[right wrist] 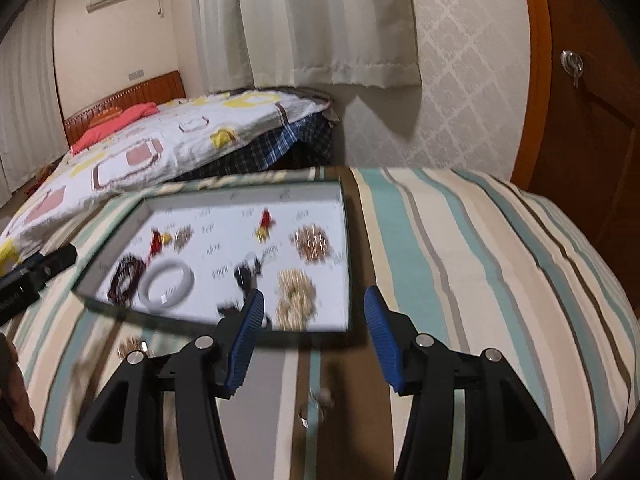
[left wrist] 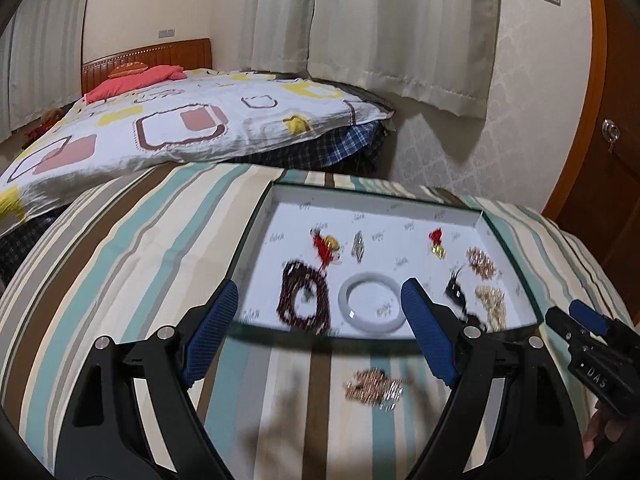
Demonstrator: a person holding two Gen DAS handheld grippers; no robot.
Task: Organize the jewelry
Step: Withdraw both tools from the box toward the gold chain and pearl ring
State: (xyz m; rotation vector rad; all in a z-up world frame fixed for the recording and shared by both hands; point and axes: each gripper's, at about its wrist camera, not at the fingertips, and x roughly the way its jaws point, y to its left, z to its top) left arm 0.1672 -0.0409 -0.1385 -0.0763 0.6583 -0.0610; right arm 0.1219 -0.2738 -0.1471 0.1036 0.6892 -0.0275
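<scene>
The white tray [left wrist: 256, 216] lies on the striped cloth [left wrist: 120, 240] and holds a white bangle [left wrist: 374, 302] and dark beads [left wrist: 304, 300]. A gold chain [left wrist: 374, 388] lies outside, near its front edge. The left gripper [left wrist: 320, 308] and right gripper [right wrist: 314, 314] both stand open, empty.

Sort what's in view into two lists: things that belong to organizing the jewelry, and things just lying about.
Belongs to the job:
tray
white bangle
dark bead bracelet
gold chain pile
loose chain on the cloth
small piece on the cloth

Just lying about:
bed quilt
red pillow
curtains
</scene>
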